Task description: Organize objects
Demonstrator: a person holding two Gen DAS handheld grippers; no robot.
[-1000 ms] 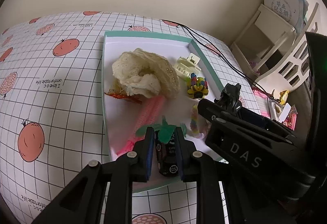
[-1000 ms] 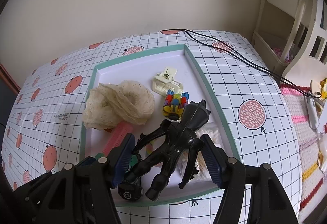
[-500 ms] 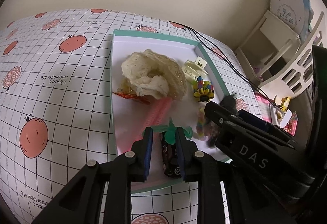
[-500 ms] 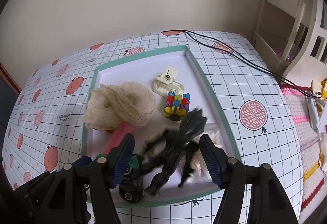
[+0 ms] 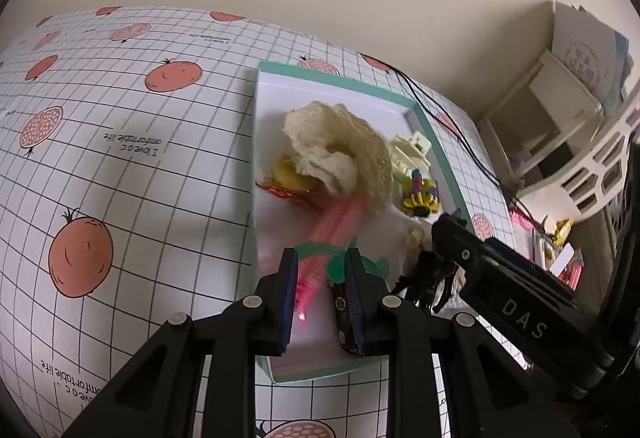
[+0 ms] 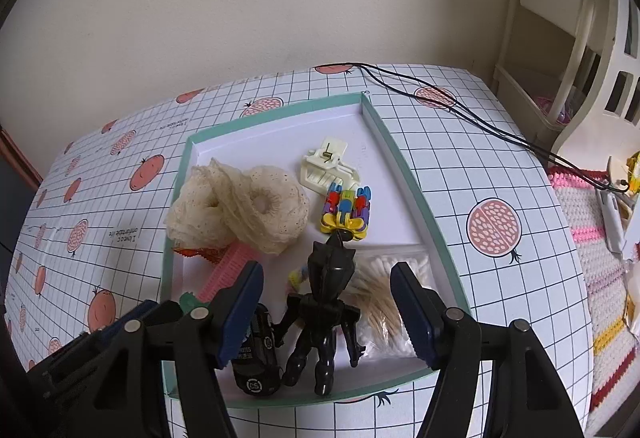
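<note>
Right wrist view: right gripper (image 6: 334, 312) spread wide above the black figure (image 6: 326, 312), which lies free in the tray (image 6: 404, 174) beside a black toy car (image 6: 256, 358). Left wrist view: left gripper (image 5: 322, 292) parted over the pink comb (image 5: 330, 234), holding nothing; lace scrunchie (image 5: 340, 154) beyond.

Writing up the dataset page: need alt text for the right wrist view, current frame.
The open right gripper hovers over a black action figure lying in a teal-rimmed tray on a pomegranate-print tablecloth. The tray also holds a cream lace scrunchie, white hair claw, colourful toy, pink comb, cotton swabs and a small black toy car.
</note>
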